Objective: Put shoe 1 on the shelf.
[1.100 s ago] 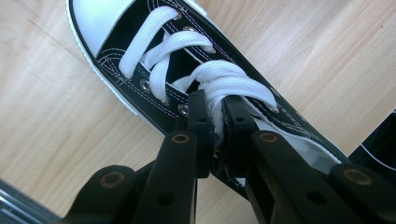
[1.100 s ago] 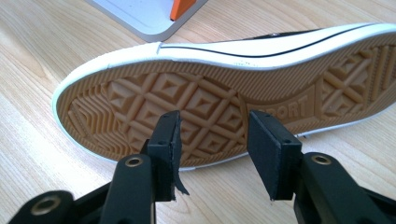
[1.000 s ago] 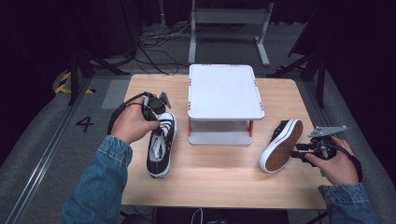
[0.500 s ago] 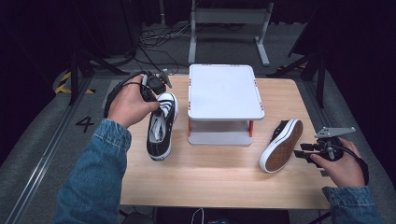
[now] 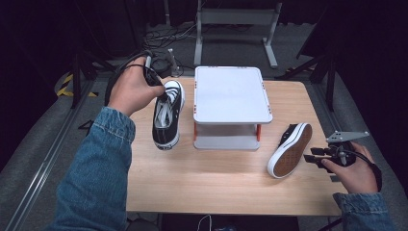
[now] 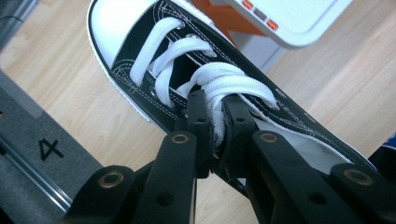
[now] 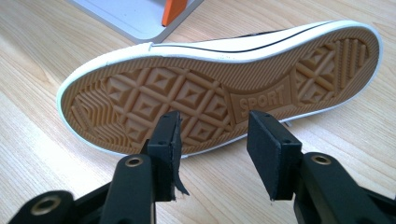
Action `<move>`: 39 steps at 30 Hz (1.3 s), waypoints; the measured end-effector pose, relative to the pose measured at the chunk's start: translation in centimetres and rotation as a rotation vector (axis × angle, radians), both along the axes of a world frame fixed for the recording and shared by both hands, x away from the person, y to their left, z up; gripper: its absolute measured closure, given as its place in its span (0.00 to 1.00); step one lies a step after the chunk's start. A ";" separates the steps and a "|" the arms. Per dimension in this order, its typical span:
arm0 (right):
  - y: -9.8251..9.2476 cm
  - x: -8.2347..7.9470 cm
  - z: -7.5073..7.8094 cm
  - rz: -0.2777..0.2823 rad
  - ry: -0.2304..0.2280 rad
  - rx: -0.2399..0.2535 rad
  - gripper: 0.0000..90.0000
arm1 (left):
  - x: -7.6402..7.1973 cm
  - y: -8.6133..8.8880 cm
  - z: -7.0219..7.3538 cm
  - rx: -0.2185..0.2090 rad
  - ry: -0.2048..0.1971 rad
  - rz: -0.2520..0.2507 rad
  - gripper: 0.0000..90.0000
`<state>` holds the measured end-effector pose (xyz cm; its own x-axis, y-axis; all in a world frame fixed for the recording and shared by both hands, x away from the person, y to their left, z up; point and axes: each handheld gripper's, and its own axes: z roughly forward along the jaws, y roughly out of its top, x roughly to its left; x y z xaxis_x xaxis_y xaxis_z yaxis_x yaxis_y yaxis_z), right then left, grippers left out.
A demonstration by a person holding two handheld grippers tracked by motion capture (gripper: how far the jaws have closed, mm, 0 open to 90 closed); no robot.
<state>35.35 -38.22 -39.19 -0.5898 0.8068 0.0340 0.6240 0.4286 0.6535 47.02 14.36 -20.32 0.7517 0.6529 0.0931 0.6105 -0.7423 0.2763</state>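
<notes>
Sneaker point(image 5: 167, 115) now hanging clear above desk point(image 5: 226, 178), lifted since a second ago; left gripper point(image 6: 215, 123) jaws clamping its tongue and laces. Likely heading for white stand point(image 5: 231, 94). Right gripper point(image 7: 215, 140) jaws standing open, empty, facing sole of second sneaker point(image 7: 219, 88) lying on its side.

Two black canvas sneakers with white rubber soles: one point(image 5: 166, 115) with white laces, one point(image 5: 290, 150) lying on its side with its tan tread showing; one white two-tier plastic stand with orange posts point(image 5: 231, 105); one light wooden table point(image 5: 211, 183); two black two-jaw grippers, the left gripper point(image 5: 153, 79) and the right gripper point(image 5: 315, 158).
</notes>
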 end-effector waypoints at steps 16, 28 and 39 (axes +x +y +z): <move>-0.8 -0.7 -0.2 -0.022 0.008 -0.004 0.62 | 3.1 -3.4 3.0 -0.019 -0.051 -0.054 0.94; -1.1 -1.0 -0.2 -0.025 0.002 0.008 0.62 | 6.3 -7.1 2.8 -0.040 -0.105 -0.111 0.94; -2.0 -1.3 -0.1 -0.039 -0.003 0.017 0.63 | 8.4 -11.0 2.5 -0.036 -0.142 -0.135 0.94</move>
